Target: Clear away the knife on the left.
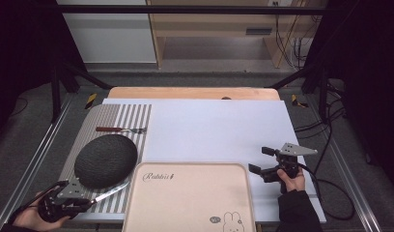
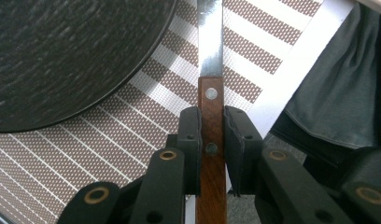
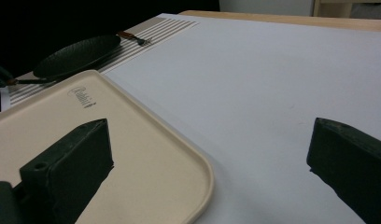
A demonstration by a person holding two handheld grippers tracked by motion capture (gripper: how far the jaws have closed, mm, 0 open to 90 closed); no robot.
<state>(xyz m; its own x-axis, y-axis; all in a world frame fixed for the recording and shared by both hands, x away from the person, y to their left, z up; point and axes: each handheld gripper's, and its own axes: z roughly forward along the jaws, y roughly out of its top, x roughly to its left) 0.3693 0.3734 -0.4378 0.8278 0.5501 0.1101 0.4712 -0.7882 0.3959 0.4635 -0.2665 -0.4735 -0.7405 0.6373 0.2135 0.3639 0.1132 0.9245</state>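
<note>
Knife handle sits clamped in our left gripper, blade ahead beside the dark plate; our right gripper waits wide and empty by the untouched tray, fork unmoved.

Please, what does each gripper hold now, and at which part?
The left gripper holds the knife by its wooden handle, near the blade. The right gripper is open, holding nothing.

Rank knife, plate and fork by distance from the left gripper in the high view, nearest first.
From the left gripper:
1. Knife: clamped by its wooden handle between the jaws, blade toward the tray.
2. Plate: just beyond, on the striped mat.
3. Fork: farthest, at the mat's far end.
</note>
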